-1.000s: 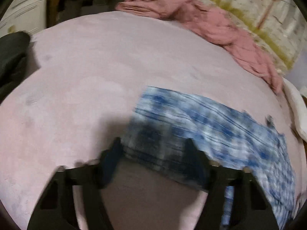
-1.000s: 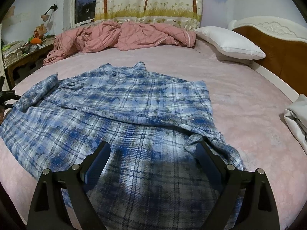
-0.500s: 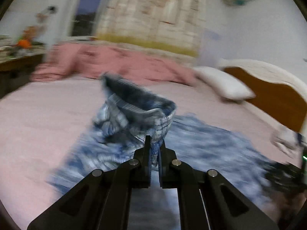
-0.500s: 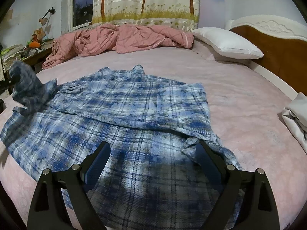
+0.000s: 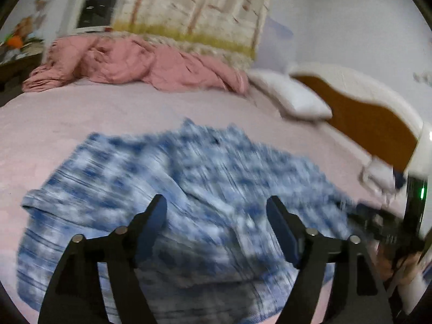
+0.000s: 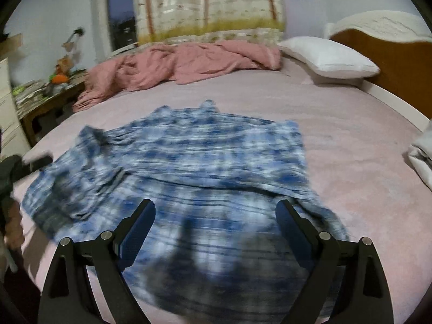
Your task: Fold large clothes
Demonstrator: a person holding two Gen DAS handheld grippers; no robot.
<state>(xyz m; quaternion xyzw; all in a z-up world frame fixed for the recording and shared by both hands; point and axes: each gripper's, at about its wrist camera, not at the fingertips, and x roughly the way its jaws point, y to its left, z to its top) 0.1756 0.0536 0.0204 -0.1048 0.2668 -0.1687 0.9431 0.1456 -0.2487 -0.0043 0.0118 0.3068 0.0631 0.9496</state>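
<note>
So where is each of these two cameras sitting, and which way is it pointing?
Left wrist: sits on the left gripper, looking forward over the blue plaid shirt toward the curtain; its own two open fingers show, and the other gripper at the right edge.
Right wrist: sits on the right gripper, facing the same shirt and the pink blanket; its open fingers show.
Shared: shirt, blanket, white pillow, wooden headboard.

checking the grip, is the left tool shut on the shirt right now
No, the left tool is open, its fingers spread above the plaid shirt, holding nothing.
</note>
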